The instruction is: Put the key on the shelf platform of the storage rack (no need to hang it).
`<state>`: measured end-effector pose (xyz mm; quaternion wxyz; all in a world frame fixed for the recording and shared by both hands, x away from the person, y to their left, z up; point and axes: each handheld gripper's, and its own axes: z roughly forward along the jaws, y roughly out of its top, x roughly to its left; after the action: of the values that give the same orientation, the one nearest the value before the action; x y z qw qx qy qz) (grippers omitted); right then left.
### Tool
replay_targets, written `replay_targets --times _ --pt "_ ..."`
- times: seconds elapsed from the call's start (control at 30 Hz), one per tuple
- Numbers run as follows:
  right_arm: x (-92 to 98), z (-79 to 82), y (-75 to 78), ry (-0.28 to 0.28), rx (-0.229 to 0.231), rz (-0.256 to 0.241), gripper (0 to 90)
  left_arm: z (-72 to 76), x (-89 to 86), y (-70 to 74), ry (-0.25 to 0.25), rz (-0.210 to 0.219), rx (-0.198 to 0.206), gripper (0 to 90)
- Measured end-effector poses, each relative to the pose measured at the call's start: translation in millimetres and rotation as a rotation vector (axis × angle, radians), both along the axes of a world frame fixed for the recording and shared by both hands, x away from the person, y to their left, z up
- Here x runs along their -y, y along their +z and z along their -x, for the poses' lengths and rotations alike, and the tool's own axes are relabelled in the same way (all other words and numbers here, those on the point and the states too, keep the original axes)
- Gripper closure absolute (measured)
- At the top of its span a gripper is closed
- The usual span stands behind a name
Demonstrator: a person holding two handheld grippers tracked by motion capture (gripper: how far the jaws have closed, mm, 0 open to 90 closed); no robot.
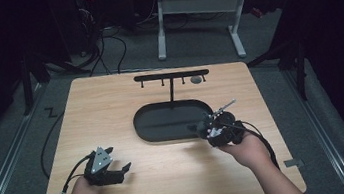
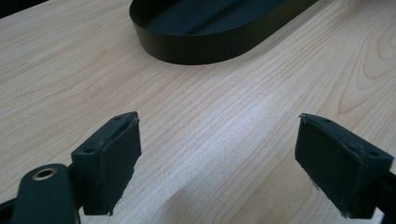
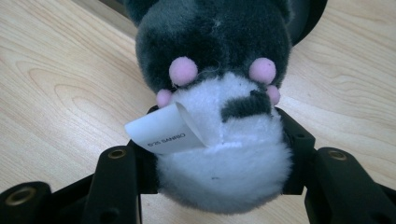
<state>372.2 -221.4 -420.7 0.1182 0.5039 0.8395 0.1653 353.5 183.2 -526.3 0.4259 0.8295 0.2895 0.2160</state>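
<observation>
Gripping a grey and white plush toy (image 3: 219,116), the right gripper (image 1: 217,127) sits at the right end of the black oval tray (image 1: 154,129), its jaws pressed into the toy's soft white part from both sides. In the right gripper view the toy points away from the gripper, dark end farthest out toward the tray rim, with small pink nubs and a white label (image 3: 161,130) curling off one side. So the toy's long axis runs straight on from the jaws toward the tray, and the tray lies just ahead of it. The left gripper (image 1: 103,167) rests on the table (image 1: 110,100) well apart to the front left, jaws spread and holding nothing. A black hook rack (image 1: 171,77) stands behind the tray. The right hand is plainly the nearer one, and I judge that a short move forward would bring the toy over the tray.
</observation>
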Motion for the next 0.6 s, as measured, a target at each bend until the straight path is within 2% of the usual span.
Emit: replay_targets --times 0.4,0.6 --pt "3.2 3.7 21.2 -0.017 0.035 -0.002 47.5 -0.1 0.3 -0.1 0.001 -0.001 0.000 15.4" --pt "0.8 -0.9 23.6 -0.016 0.043 -0.001 47.5 -0.3 0.1 0.0 0.001 0.000 -0.001 15.3"
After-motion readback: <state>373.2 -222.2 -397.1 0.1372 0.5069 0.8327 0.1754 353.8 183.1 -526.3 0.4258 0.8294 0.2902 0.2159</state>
